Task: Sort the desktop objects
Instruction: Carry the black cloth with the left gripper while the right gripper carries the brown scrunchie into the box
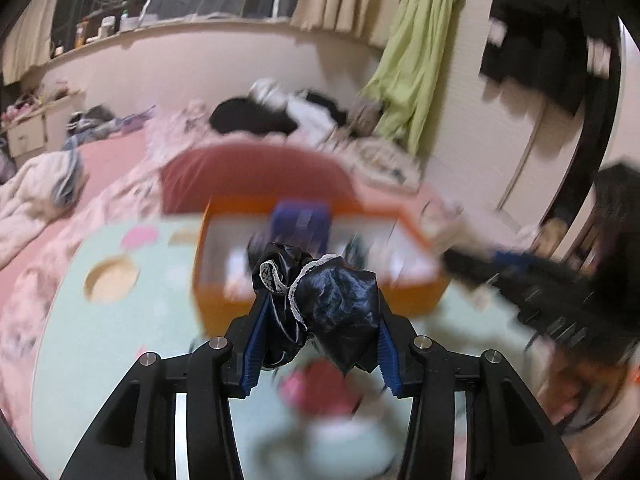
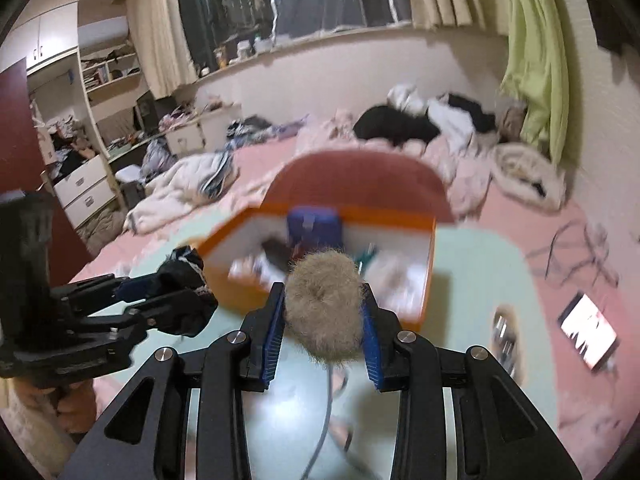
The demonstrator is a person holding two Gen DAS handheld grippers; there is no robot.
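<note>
My left gripper (image 1: 320, 304) is shut on a shiny black scrunchie with white lace trim (image 1: 332, 304) and holds it above the pale green table (image 1: 132, 320), just before an orange box (image 1: 218, 304). My right gripper (image 2: 324, 308) is shut on a fluffy beige scrunchie (image 2: 324, 308), also near the orange box (image 2: 240, 292). The box holds a blue item (image 2: 314, 226) and several small things. The left gripper (image 2: 172, 300) with its black scrunchie shows at the left of the right wrist view. The right gripper (image 1: 532, 284) shows blurred at the right of the left wrist view.
The table stands on a pink bed strewn with clothes (image 2: 400, 124) and blankets (image 2: 180, 188). A red cushion (image 2: 360, 176) lies behind the box. A lit phone (image 2: 588, 332) and cables (image 2: 572, 256) lie at the right. A red and pink item (image 1: 320, 392) lies on the table below my left gripper.
</note>
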